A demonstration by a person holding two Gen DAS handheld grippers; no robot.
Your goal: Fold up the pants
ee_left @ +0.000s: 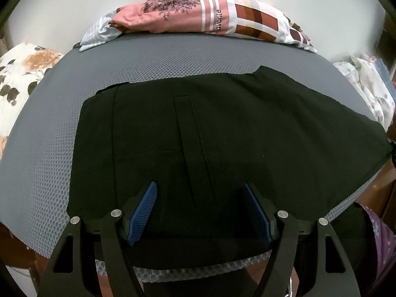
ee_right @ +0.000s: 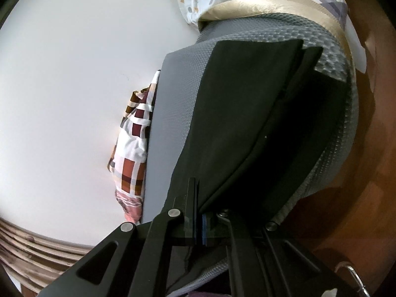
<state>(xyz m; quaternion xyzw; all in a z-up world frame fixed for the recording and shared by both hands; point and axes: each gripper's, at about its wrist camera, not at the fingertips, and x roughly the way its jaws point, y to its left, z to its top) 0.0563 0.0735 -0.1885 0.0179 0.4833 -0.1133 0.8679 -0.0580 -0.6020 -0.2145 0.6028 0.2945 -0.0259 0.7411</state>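
Blue ribbed pads [ee_left: 144, 212] of the left tongs [ee_left: 200, 210] are seen nearest in the left wrist view, standing wide apart and released, with nothing pressed between them; the black pants [ee_left: 222, 136] lie spread beneath them. Only this view shows the waist end of the garment, with a long stitched pocket seam, lying flat on the grey mesh mattress [ee_left: 49, 136]. Beyond it, at the far edge against the white wall [ee_left: 74, 5], a pink and checked cloth [ee_left: 210, 12] is bunched, and a floral cushion [ee_left: 22, 74] is seen to the left.

From the right wrist view, the right tongs [ee_right: 198, 210] are shown clenched on an edge of the pants [ee_right: 235, 111], the fabric being pinched between the pads and raised in a fold above the layer below. Only here can the leg end be seen, reaching toward the far corner of the mattress [ee_right: 178, 94], where a beige and dotted bundle of bedding [ee_right: 247, 2] rests. The checked cloth [ee_right: 133, 148] is seen alongside the wall [ee_right: 74, 74], and a brown wooden floor [ee_right: 371, 173] shows at the right.
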